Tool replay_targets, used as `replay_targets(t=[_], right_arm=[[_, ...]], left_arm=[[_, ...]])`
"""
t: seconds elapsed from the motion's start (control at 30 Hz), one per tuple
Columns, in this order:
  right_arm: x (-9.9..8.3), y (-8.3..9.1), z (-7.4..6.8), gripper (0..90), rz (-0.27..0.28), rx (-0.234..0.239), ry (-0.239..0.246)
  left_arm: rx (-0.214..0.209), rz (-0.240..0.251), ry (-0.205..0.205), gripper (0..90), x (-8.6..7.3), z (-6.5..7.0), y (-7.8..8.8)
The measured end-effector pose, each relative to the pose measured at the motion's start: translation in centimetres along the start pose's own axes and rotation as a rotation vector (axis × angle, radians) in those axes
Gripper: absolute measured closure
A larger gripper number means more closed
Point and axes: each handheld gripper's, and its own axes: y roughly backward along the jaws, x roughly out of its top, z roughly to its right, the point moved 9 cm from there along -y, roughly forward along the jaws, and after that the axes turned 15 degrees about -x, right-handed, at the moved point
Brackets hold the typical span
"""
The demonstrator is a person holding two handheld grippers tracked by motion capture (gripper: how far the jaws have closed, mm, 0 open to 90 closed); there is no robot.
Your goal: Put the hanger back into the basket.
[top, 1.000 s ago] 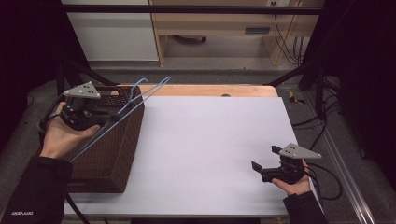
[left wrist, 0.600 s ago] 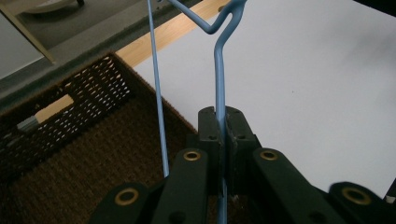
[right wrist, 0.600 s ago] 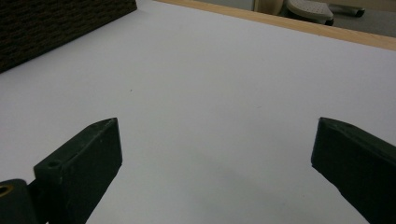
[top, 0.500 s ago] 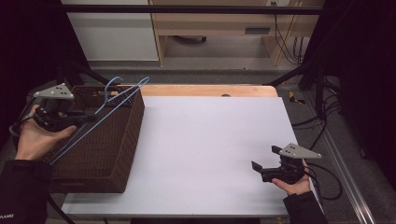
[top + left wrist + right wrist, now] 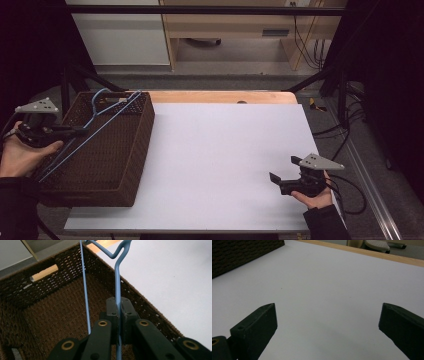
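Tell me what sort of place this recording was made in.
Probably a lab or workshop recording station: a white table framed by black rails, loose cables on the floor, and a wooden bench behind it.

There is one brown woven basket (image 5: 107, 165), and it sits at the left edge of the table (image 5: 225, 150). There is one blue wire hanger (image 5: 100, 122), held over the basket. I count two grippers: the left gripper (image 5: 75, 132) by the basket and the right gripper (image 5: 275, 180) near the table's right front corner. There are two hands, one for each gripper. Something small may lie in the basket's corner, but it is too dim to tell.
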Motion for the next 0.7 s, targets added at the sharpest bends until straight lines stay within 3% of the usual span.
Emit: replay_targets(t=[0.27,0.7], right_arm=[[0.0,0.0,0.0,2.3,0.0,-0.002,0.0],[-0.1,-0.1,0.0,2.3,0.0,-0.002,0.0]], left_arm=[[0.01,-0.015,0.022,87.2,-1.3,-1.4,-1.1],[-0.01,-0.074,0.034,87.2,-3.8,-2.4,-5.6]])
